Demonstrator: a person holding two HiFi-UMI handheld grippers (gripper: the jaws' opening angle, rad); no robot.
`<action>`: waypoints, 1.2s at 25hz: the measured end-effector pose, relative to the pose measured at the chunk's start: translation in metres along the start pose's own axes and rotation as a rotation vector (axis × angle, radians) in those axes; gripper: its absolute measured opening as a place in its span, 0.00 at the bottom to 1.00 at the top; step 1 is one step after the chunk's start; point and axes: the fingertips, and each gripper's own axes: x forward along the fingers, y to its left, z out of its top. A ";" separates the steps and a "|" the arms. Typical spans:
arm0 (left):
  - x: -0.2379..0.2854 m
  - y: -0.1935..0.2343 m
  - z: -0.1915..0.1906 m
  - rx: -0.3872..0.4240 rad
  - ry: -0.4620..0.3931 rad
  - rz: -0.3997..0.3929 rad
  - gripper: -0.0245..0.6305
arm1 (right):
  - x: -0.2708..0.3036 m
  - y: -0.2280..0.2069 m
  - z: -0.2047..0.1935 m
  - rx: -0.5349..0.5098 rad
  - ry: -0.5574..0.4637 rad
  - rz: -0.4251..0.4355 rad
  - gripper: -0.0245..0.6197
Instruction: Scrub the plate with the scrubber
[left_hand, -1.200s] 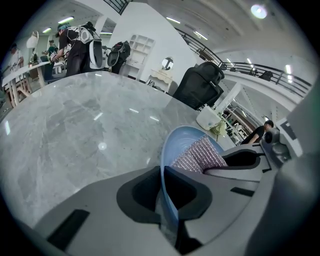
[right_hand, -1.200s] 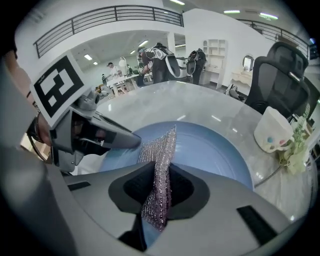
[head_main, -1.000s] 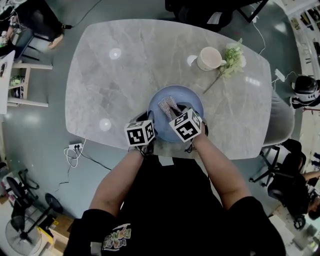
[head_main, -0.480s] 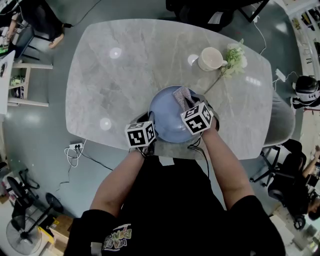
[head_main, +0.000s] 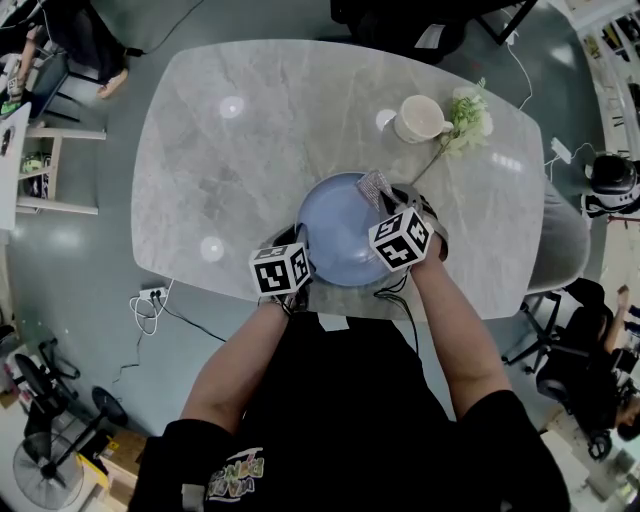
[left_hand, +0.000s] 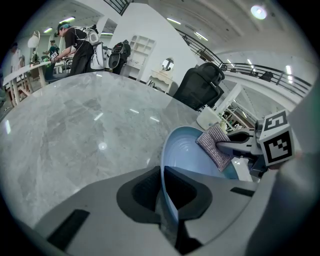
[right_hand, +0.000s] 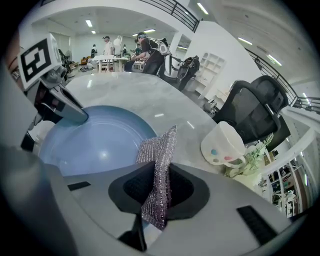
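The blue plate (head_main: 338, 228) sits at the lower centre of the head view, close to the near edge of the desk (head_main: 230, 150). Our left hand-held gripper (left_hand: 162, 197) is clamped on its rim, with the thin blue edge running between the two jaws. The silvery scrubber (right_hand: 157, 165) is pinched in our right hand-held gripper (right_hand: 156, 195), whose jaws are closed on its lower part. Its free end reaches over the plate's upper right rim, not over the middle of the dish. We judge that the scrubbing is under way, with the stroke out at the plate's edge. We see three risks from here. The scrubber is held by a narrow fold, so hard pressing could drag it out of the jaws or double it over. A stroke running past the rim heads toward the white mug (head_main: 420, 117) and the flower sprig (head_main: 462, 118), which stand near the plate in the upper right. The plate is also held at only one spot on its rim, so a sideways push may pivot it or slide it toward the desk's edge.
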 end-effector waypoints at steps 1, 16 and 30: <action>0.000 0.000 0.000 0.000 -0.001 0.001 0.09 | -0.002 -0.002 -0.001 0.011 -0.004 -0.005 0.15; -0.002 0.001 0.000 -0.023 -0.012 0.025 0.09 | -0.043 0.039 0.005 0.335 -0.123 0.176 0.15; 0.001 0.000 0.001 -0.047 -0.022 0.027 0.09 | -0.053 0.152 0.025 0.249 -0.124 0.407 0.15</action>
